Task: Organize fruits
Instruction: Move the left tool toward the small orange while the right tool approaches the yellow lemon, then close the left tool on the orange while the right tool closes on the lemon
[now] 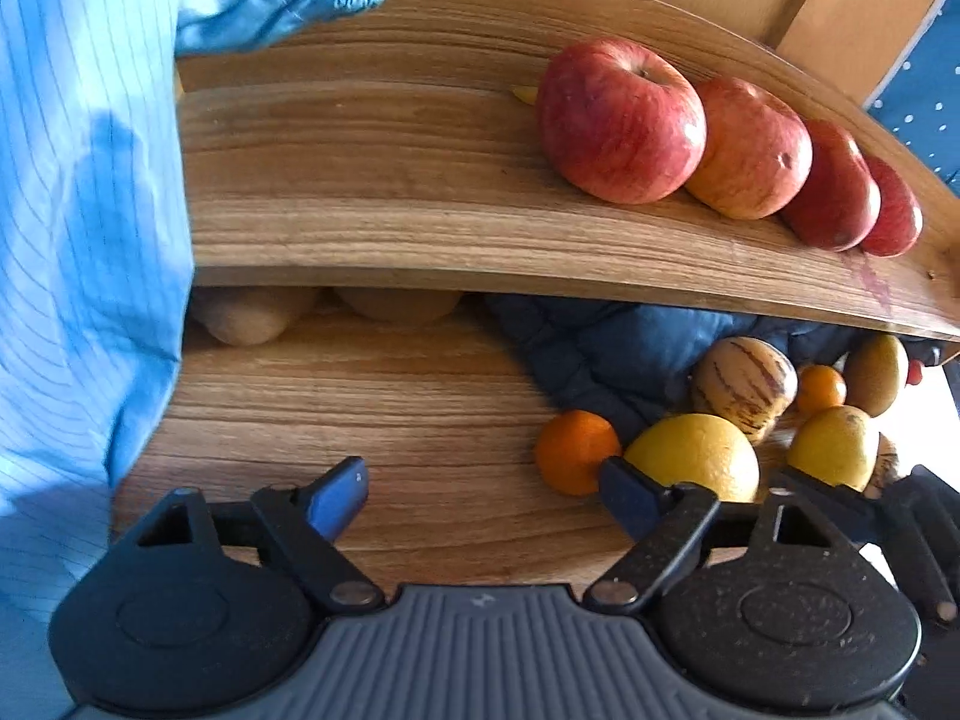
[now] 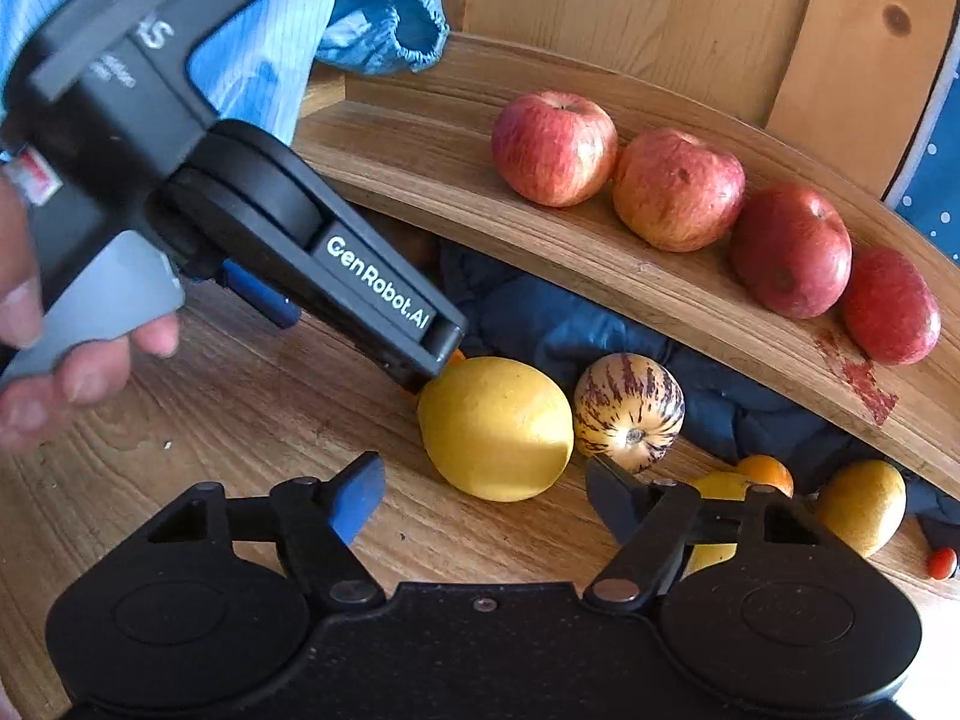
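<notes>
Both jaws are gaping wide, empty; the right gripper (image 2: 483, 495) is nearing the large yellow citrus (image 2: 495, 429) below the wooden shelf's front edge (image 2: 600, 282) and should straddle its middle squarely, while the left gripper (image 1: 483, 489) is hovering beside.

Two close wrist views, perhaps angled, sharing apples (image 1: 621, 120).

The upper shelf (image 1: 540, 252) hides most of two pale fruits (image 1: 252, 315) beneath it.

Warm light rakes across a grained wooden tabletop (image 2: 240, 408), leaving bright patches toward its near edge. A raised wooden shelf (image 2: 690, 294) curves along the far side. Behind it stand pale knotted pine boards (image 2: 660, 18), with blue dotted fabric (image 2: 936, 168) at the right edge.
</notes>
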`<action>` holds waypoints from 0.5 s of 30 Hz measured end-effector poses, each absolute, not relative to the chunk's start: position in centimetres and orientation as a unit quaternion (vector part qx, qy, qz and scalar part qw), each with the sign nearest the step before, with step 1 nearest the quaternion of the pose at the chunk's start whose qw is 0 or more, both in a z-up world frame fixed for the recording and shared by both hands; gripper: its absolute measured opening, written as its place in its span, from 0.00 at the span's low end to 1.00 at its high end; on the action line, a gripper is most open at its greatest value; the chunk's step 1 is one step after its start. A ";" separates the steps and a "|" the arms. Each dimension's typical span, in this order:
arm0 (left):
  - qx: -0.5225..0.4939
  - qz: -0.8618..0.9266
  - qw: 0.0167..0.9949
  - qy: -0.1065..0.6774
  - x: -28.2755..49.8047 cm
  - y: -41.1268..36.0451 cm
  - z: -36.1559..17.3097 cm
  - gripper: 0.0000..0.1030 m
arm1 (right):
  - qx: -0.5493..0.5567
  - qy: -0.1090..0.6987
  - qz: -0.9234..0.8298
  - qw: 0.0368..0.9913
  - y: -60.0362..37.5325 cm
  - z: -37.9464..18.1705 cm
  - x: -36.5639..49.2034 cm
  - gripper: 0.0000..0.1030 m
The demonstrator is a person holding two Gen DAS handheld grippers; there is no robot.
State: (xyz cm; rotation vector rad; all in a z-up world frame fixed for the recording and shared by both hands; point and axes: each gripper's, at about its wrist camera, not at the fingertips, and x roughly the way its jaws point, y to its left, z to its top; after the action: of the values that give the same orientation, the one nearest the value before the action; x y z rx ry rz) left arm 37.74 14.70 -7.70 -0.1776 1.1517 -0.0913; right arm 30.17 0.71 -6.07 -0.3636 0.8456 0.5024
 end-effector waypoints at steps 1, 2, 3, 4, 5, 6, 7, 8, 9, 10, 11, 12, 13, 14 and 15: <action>-0.088 -0.048 0.834 0.542 37.7 14.7 -7.8 0.81 | -0.176 0.404 0.239 0.865 0.9 -6.2 30.3 0.71; -0.092 -0.052 0.834 0.542 37.8 14.6 -8.0 0.79 | -0.178 0.404 0.237 0.866 1.0 -6.2 30.5 0.71; -0.095 -0.056 0.833 0.542 37.9 14.8 -8.2 0.77 | -0.178 0.403 0.236 0.866 1.1 -6.3 30.7 0.71; -0.096 -0.061 0.833 0.541 38.0 14.6 -8.2 0.76 | -0.179 0.402 0.235 0.867 1.2 -6.3 30.9 0.71; -0.096 -0.065 0.833 0.541 38.1 14.4 -8.3 0.75 | -0.179 0.401 0.233 0.867 1.3 -6.4 31.1 0.70; -0.095 -0.067 0.834 0.540 38.2 14.2 -8.4 0.75 | -0.179 0.401 0.232 0.868 1.4 -6.4 31.3 0.70; -0.094 -0.069 0.835 0.538 38.3 14.0 -8.4 0.74 | -0.180 0.400 0.231 0.869 1.5 -6.5 31.4 0.69; -0.095 -0.072 0.835 0.537 38.5 13.9 -8.5 0.72 | -0.181 0.398 0.229 0.870 1.6 -6.6 31.6 0.70; -0.097 -0.075 0.835 0.537 38.4 13.9 -8.5 0.71 | -0.184 0.394 0.228 0.871 1.7 -6.6 31.6 0.69; -0.100 -0.079 0.834 0.537 38.5 13.8 -8.6 0.70 | -0.188 0.391 0.227 0.872 1.8 -6.6 31.7 0.69; -0.102 -0.082 0.833 0.537 38.6 13.9 -8.7 0.68 | -0.192 0.389 0.225 0.872 1.9 -6.6 31.8 0.68; -0.102 -0.084 0.833 0.537 38.7 13.7 -8.7 0.66 | -0.193 0.388 0.223 0.873 2.0 -6.6 31.8 0.66; -0.102 -0.086 0.833 0.536 38.8 13.7 -8.7 0.65 | -0.195 0.386 0.220 0.874 2.0 -6.7 31.8 0.64; -0.103 -0.087 0.833 0.536 38.8 13.8 -8.7 0.64 | -0.199 0.384 0.215 0.875 2.0 -6.7 31.7 0.60; -0.104 -0.089 0.833 0.536 38.9 13.7 -8.8 0.63 | -0.201 0.384 0.214 0.875 1.9 -6.7 31.7 0.60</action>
State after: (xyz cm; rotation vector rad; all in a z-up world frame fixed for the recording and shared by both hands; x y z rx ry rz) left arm 38.88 13.67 -8.79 -0.2204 1.1366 -0.1878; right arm 31.65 1.92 -6.69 -0.4202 0.8026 0.4467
